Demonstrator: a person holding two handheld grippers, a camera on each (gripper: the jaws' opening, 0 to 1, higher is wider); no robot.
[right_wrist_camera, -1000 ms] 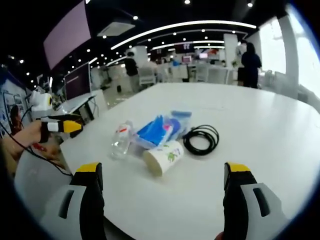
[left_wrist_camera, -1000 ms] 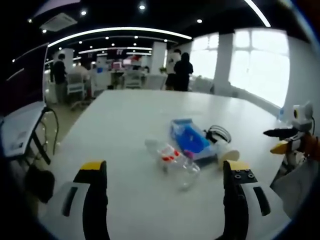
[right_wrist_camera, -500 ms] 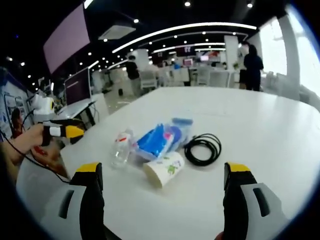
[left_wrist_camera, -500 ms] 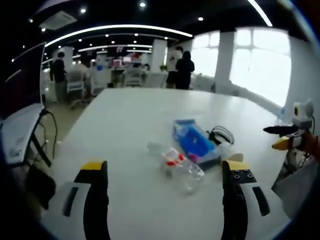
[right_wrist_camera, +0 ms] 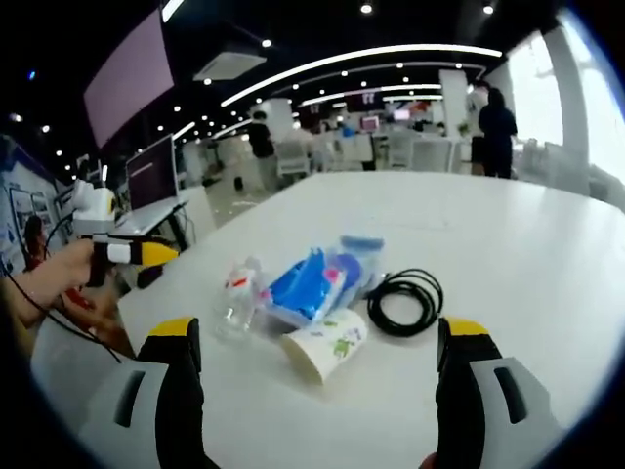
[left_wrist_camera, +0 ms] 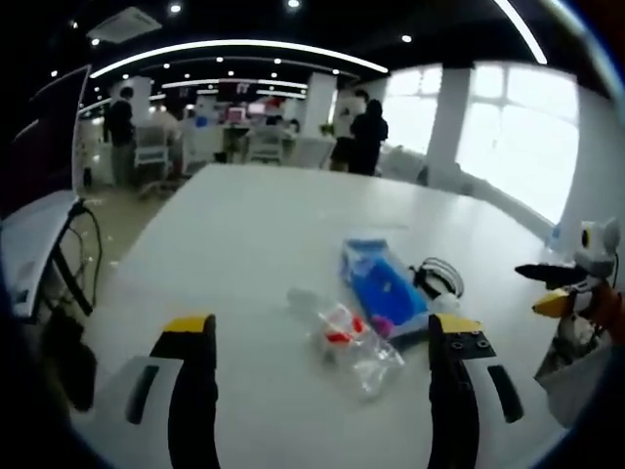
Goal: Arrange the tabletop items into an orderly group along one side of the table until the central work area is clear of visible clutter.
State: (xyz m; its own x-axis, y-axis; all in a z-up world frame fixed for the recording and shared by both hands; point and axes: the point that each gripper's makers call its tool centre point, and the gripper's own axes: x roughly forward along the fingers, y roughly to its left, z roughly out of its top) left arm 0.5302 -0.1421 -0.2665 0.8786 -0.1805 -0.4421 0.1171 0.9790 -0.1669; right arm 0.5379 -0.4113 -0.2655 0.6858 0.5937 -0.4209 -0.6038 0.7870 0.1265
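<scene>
Clear plastic, crumpled, is what I see first: an empty water bottle (left_wrist_camera: 344, 335) with a red label lies on its side near the lower middle of the left gripper view. Touching it on the right is a blue plastic packet (left_wrist_camera: 381, 285), and beyond that a coiled black cable (left_wrist_camera: 437, 277) in the middle right. In the right gripper view the same group sits in the middle of the frame: the bottle (right_wrist_camera: 237, 299) on the left, the blue packet (right_wrist_camera: 314, 281) in the centre, the cable (right_wrist_camera: 407, 301) on the right, and a printed paper cup (right_wrist_camera: 326, 344) lying on its side just below the packet, its mouth turned to the lower left.

All four items lie together on the white table (left_wrist_camera: 254, 225), and I judge this place is still the working area, not a side. So I think the task is not yet begun in any visible way; every item is still to be carried to one edge and lined up.

My left gripper (left_wrist_camera: 322, 337) is spread wide with nothing between its jaws, low in front of the bottle. My right gripper (right_wrist_camera: 319, 337) is likewise wide apart and empty, facing the cup.
</scene>
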